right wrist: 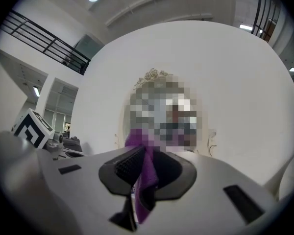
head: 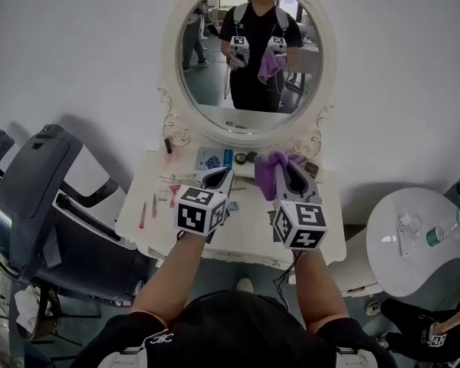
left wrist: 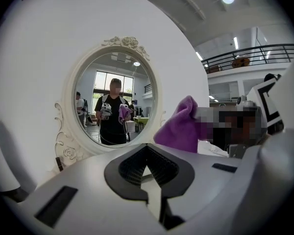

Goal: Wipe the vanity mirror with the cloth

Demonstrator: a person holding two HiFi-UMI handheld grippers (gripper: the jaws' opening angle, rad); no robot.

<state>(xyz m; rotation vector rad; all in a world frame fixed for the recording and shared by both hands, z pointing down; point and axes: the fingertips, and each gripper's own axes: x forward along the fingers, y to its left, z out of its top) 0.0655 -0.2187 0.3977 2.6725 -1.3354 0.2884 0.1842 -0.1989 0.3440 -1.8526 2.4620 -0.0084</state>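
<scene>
An oval vanity mirror (head: 249, 52) in a white ornate frame stands on a small white table (head: 157, 198) against the wall; in the left gripper view the mirror (left wrist: 112, 102) fills the left half. My right gripper (head: 280, 167) is shut on a purple cloth (head: 270, 171), which bunches out of the jaws a short way in front of the mirror's lower edge. The cloth (right wrist: 142, 173) hangs between the jaws in the right gripper view, and it shows as a purple lump (left wrist: 181, 126) in the left one. My left gripper (head: 217, 178) is shut and empty, held level beside the right.
Small items lie on the table under the mirror: a blue packet (head: 209, 158), red pens (head: 143, 215) and little jars. A dark grey chair (head: 38, 198) stands at the left. A round white side table (head: 418, 240) with a bottle stands at the right.
</scene>
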